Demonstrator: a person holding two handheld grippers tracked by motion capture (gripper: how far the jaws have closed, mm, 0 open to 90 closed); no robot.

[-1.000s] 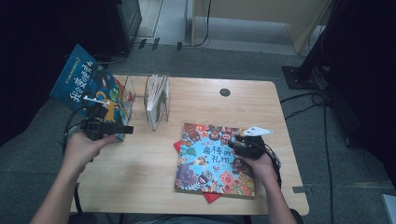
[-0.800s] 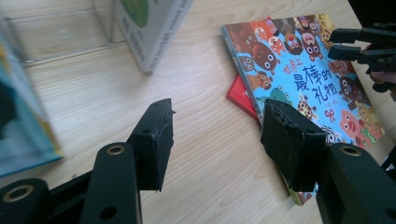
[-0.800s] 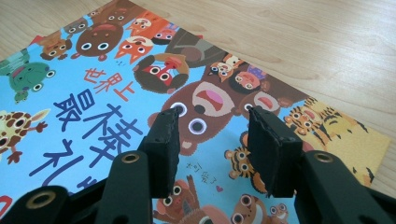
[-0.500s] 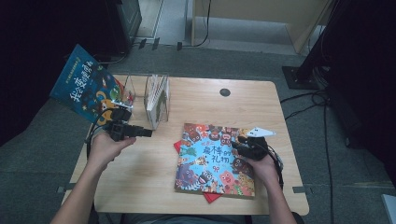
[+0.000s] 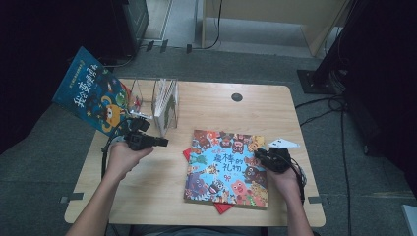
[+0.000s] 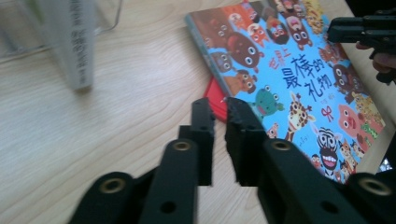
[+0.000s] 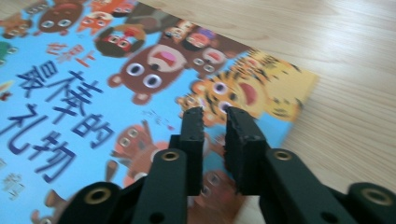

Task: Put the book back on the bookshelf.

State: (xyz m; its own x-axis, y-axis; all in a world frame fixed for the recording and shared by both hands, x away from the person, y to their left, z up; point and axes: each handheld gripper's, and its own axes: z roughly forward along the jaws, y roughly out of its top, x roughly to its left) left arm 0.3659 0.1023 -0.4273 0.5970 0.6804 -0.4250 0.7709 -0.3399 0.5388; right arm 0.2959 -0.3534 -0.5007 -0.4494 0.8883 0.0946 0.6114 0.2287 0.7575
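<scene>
The picture book (image 5: 226,167) with the cartoon animals lies flat on the worktop (image 5: 206,103), on top of a red book (image 6: 216,95) that peeks out just ahead of the left gripper's (image 6: 219,105) jaws. Those jaws have just snapped shut on nothing. The right gripper (image 7: 214,114) hovers over the cover near its right edge, jaws closing in with only a narrow gap, nothing between them. Looks like the approach step. Next move probably needs jaws reopened and slipped under an edge. The clear book rack (image 5: 164,101) stands beyond the left jaws.
</scene>
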